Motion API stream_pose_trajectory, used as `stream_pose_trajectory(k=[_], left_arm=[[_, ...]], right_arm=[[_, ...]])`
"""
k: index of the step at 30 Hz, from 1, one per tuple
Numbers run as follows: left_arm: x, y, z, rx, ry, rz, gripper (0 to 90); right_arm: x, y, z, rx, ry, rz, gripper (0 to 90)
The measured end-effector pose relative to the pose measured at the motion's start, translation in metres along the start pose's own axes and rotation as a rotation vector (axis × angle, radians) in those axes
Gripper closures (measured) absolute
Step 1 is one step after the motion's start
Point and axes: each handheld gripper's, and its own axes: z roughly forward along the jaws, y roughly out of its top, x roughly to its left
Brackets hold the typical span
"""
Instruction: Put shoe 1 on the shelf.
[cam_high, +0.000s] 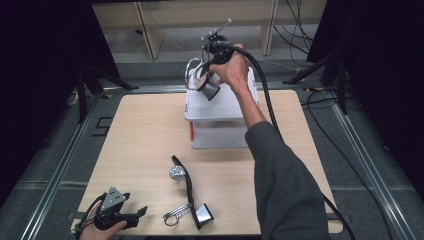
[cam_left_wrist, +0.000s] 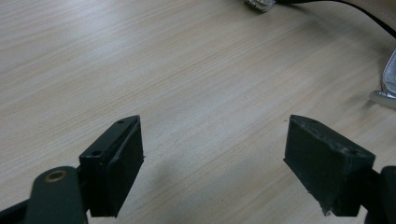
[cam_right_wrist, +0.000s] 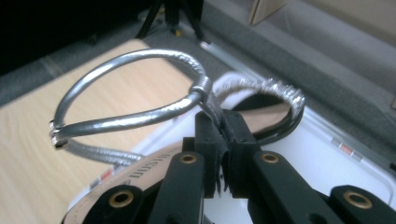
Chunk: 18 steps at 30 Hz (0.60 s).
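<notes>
We hold one silver-strapped, block-heeled sandal (cam_high: 202, 80) with our right gripper (cam_high: 216, 49), jaws clamped on its straps, above the white plastic lidded box (cam_high: 220, 107) at the table's far side. The matching sandal (cam_high: 190, 192) lies on the pale wooden table (cam_high: 145, 135) near us, so we judge the job half done. Our left gripper (cam_high: 117, 210) rests with its jaws apart.

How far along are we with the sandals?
One silver-strapped sandal is in hand: the right gripper is shut on its strap, holding it over the white box. The other sandal lies on the table, left to do. The left gripper is open and idle near the table's front corner.
</notes>
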Motion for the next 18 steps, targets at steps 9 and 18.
stream_pose_trajectory(k=[9, 18], left_arm=[[-0.002, 0.0, 0.001, -0.013, -0.012, -0.018, 19.1], [-0.002, 0.0, 0.001, -0.002, -0.007, -0.003, 19.1]], right_arm=[[-0.017, -0.045, 0.003, 0.001, 0.022, 0.038, 83.7], [-0.015, -0.054, 0.01, -0.017, 0.062, 0.066, 82.5]])
